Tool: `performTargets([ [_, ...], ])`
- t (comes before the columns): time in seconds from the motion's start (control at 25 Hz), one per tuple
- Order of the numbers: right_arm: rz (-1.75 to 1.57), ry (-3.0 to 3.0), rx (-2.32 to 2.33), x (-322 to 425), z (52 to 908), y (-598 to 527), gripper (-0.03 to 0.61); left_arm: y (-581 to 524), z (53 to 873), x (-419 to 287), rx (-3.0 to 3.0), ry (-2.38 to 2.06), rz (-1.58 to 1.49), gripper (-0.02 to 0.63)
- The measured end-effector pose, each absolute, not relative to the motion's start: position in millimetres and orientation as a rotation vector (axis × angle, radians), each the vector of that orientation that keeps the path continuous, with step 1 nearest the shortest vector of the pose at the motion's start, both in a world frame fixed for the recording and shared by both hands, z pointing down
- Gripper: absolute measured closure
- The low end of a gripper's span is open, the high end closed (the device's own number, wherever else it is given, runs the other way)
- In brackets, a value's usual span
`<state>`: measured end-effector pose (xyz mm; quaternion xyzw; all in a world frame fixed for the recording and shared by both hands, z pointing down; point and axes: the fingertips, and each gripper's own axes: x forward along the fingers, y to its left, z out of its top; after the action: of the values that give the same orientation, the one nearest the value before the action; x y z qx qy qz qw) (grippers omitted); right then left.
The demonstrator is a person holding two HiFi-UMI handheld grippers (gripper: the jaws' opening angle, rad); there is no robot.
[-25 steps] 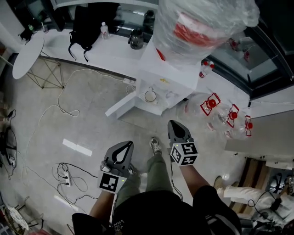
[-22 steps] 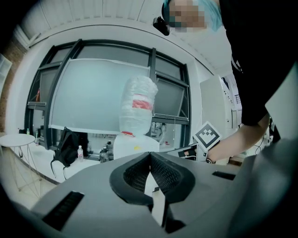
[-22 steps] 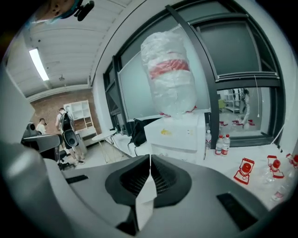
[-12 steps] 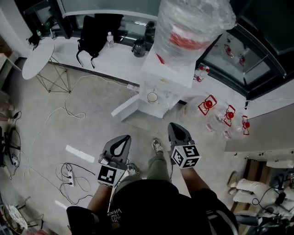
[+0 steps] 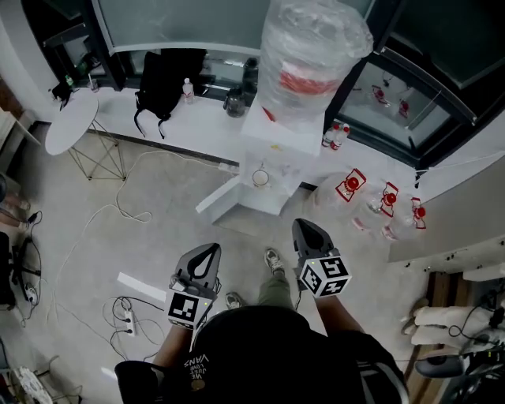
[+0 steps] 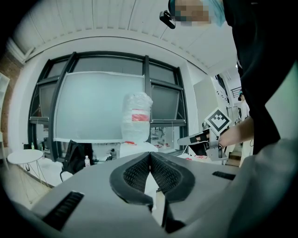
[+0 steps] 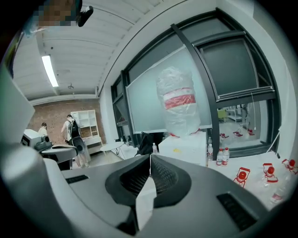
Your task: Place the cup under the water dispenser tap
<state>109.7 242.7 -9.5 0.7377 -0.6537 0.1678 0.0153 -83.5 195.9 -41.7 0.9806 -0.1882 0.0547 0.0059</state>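
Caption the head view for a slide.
Left tongs and right tongs, shut, face the white water dispenser holding a round cup.

A lab-like office workroom: ahead of the left claw (image 5: 211,248) and right claw (image 5: 304,224), a bottled water dispenser (image 5: 272,150) stands against tall dark-framed windows (image 5: 177,24). Spare water jugs (image 5: 353,188) lie right of the right claw, with loose cables (image 5: 87,237) and a power strip (image 5: 126,319) left of the left claw.
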Motion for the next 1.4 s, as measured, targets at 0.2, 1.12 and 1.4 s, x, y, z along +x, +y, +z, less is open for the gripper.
performTargets([
  [0.2,0.500,-2.057,2.298,94,-19,257,0.534,205,-44,-99,3.078,-0.593,0.189,0.594],
  [1.12,0.503,-2.078,2.219,45,-8,280,0.535,223,-36,-110,3.108,-0.554,0.245,0.595],
  [1.4,0.506,-2.089,2.207,43,-7,275,0.535,221,-39,-108,3.111,-0.547,0.238,0.595],
])
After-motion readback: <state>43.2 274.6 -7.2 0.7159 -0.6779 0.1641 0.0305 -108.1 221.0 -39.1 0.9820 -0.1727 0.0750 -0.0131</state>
